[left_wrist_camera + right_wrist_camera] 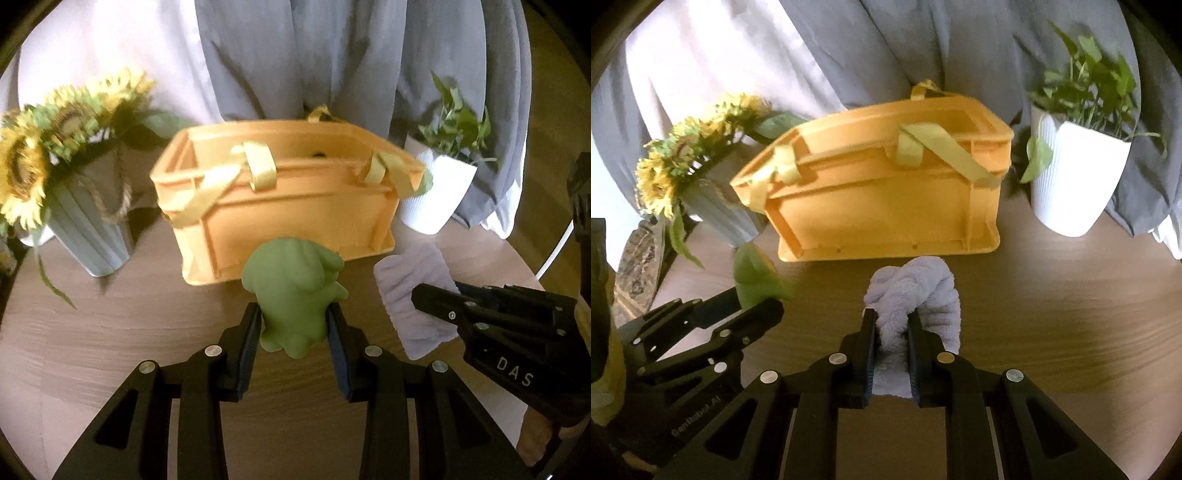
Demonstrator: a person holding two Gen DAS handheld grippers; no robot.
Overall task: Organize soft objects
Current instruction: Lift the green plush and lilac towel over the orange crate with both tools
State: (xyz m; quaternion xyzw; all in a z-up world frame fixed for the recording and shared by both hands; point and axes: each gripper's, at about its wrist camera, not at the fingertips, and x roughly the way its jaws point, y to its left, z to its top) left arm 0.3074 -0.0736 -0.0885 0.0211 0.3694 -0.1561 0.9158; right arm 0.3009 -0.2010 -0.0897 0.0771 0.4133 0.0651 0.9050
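My left gripper [293, 317] is shut on a green soft toy [295, 291], holding it above the table just in front of the orange crate [280, 210]. In the right wrist view my right gripper [892, 325] is shut on a pale lilac fluffy cloth [919, 291], lifted off the table before the same orange crate [886, 206]. The crate has yellow strap handles [260, 168] draped over its near rim. In the left wrist view the right gripper [424, 295] shows at the right with the lilac cloth [413, 273]. At the left of the right wrist view are the left gripper [750, 302] and the green toy [753, 273].
A grey vase of sunflowers [59, 147] stands left of the crate, and a white pot with a green plant [439, 188] stands right of it. Grey and white curtains [295, 55] hang behind. The wooden table [110, 332] is round.
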